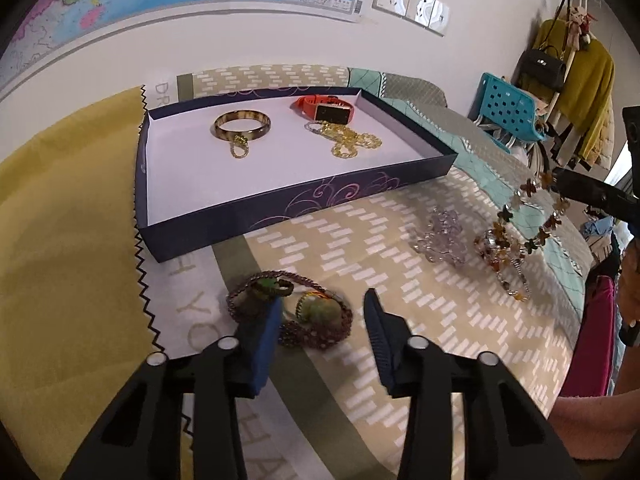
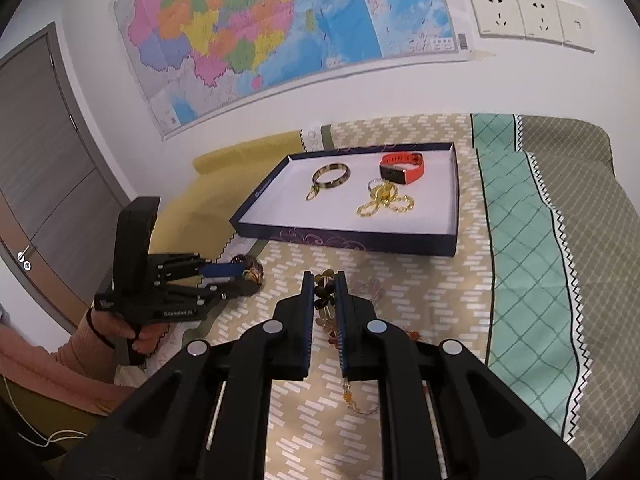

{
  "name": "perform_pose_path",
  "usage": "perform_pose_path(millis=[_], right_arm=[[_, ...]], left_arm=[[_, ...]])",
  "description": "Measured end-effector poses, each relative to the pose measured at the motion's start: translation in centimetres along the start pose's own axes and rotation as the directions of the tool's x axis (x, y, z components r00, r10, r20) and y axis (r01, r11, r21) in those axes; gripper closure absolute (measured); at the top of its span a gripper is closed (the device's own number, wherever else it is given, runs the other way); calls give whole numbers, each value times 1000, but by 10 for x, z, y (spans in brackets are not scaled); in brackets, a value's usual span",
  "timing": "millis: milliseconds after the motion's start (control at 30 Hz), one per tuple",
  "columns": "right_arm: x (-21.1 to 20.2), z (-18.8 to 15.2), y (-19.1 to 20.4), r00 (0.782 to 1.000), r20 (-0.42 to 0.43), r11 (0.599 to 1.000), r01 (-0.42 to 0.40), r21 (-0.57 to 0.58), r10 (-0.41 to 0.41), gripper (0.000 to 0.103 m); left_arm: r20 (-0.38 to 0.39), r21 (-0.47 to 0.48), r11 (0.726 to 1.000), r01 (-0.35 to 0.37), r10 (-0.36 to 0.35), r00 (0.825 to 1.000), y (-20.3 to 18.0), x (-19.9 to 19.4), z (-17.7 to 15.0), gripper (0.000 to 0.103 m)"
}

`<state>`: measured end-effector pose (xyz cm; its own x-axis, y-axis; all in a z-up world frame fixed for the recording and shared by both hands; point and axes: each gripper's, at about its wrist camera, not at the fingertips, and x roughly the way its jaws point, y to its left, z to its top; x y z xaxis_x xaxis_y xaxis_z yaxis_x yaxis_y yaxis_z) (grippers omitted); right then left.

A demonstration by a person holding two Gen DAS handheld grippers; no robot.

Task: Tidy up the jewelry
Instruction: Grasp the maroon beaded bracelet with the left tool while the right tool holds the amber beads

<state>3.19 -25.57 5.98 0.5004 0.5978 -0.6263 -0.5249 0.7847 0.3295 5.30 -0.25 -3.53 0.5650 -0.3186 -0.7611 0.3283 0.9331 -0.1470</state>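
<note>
A dark blue tray [image 1: 280,216] [image 2: 352,238] holds a brown bangle [image 1: 242,125] [image 2: 332,176], an orange watch [image 1: 326,109] [image 2: 402,168] and a gold chain [image 1: 350,142] [image 2: 382,200]. My left gripper [image 1: 320,316] [image 2: 236,276] is open around a dark beaded necklace with green pendants [image 1: 308,316] on the cloth. My right gripper [image 2: 324,292] [image 1: 560,184] is shut on a brown flower-bead necklace [image 2: 324,294] [image 1: 520,224], lifted so that its tail hangs down to the cloth. A clear crystal bracelet [image 1: 440,236] lies beside it.
Patterned cloths cover the surface: yellow [image 1: 60,220] at left, teal and grey [image 2: 540,240] at right. A wall map [image 2: 280,24] and sockets [image 2: 528,16] are behind. A blue chair [image 1: 508,108] and a coat rack [image 1: 572,60] stand at far right.
</note>
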Motion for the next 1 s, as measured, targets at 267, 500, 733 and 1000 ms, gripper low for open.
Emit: perform_pose_path(millis=[267, 500, 733, 1000], right_arm=[[8, -3, -3, 1000, -16, 1000, -12, 12, 12, 93], [6, 6, -1, 999, 7, 999, -32, 2, 32, 93], [7, 17, 0, 999, 26, 999, -43, 2, 42, 93], [11, 35, 0, 998, 46, 999, -40, -12, 41, 93]], left_arm=[[-6, 43, 999, -9, 9, 1000, -7, -2, -1, 89], [32, 4, 1000, 17, -18, 999, -2, -14, 2, 89], [94, -20, 999, 40, -38, 995, 3, -36, 12, 89], [134, -26, 999, 21, -17, 991, 7, -46, 29, 89]])
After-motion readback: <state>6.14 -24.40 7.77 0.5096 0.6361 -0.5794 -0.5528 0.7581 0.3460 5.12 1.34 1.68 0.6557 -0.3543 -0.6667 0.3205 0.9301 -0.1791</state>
